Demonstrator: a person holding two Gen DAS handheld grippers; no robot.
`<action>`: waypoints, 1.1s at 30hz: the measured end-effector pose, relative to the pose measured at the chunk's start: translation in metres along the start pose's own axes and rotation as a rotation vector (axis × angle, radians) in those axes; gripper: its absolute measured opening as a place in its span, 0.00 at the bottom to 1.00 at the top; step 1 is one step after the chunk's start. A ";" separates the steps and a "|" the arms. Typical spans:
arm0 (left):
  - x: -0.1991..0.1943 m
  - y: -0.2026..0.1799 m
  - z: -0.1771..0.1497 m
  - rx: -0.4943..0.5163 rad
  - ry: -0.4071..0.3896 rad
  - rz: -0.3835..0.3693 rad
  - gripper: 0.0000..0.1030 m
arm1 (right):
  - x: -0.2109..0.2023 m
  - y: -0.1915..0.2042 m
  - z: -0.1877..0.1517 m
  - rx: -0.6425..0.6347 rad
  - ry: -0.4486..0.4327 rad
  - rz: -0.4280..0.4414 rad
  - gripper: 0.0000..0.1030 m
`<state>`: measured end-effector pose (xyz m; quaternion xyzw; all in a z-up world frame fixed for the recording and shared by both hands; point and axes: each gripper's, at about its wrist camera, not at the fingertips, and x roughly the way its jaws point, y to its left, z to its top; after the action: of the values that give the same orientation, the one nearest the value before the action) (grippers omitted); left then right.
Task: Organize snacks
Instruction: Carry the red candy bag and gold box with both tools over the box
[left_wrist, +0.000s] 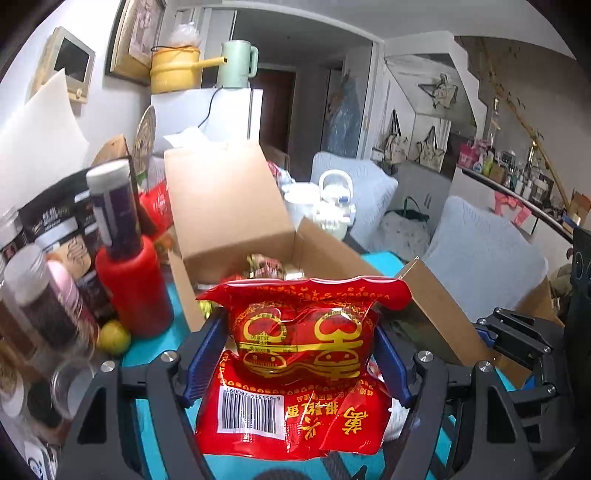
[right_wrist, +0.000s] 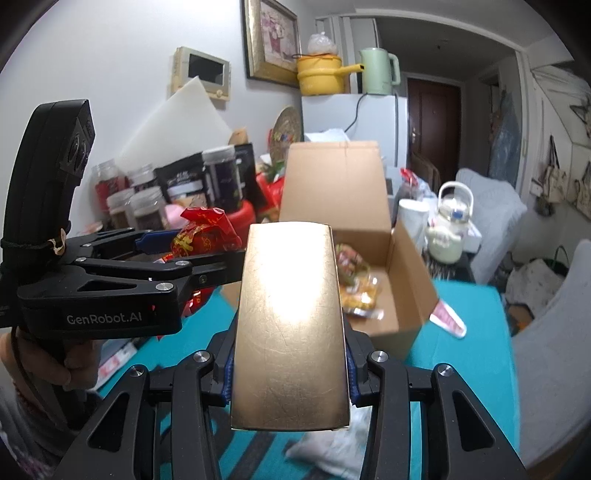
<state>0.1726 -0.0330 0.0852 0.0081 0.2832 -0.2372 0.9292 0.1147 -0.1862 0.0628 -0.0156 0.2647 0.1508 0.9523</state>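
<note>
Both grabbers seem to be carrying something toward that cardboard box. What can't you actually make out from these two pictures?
- Gold pack in the right gripper, right wrist view: glare washes out its face; no label readable.
- Cardboard box contents: in the left wrist view the red snack bag in the left gripper covers most of the inside.
- Jars on the left, left wrist view: blurred, contents unclear.

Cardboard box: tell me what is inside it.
The cardboard box holds several small wrapped snacks, red and yellow-orange, on its floor. The gold box in the right gripper hides its near left corner.
</note>
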 end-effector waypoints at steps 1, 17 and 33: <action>0.003 0.001 0.004 -0.002 -0.006 0.000 0.73 | 0.003 -0.003 0.005 -0.001 -0.005 0.000 0.41; 0.084 0.030 0.068 -0.024 -0.053 0.035 0.73 | 0.081 -0.053 0.065 -0.006 -0.034 -0.053 0.41; 0.162 0.056 0.076 -0.039 0.043 0.116 0.73 | 0.162 -0.095 0.073 0.067 0.030 -0.077 0.42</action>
<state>0.3549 -0.0652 0.0566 0.0113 0.3065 -0.1772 0.9351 0.3111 -0.2232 0.0381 0.0037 0.2828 0.1048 0.9534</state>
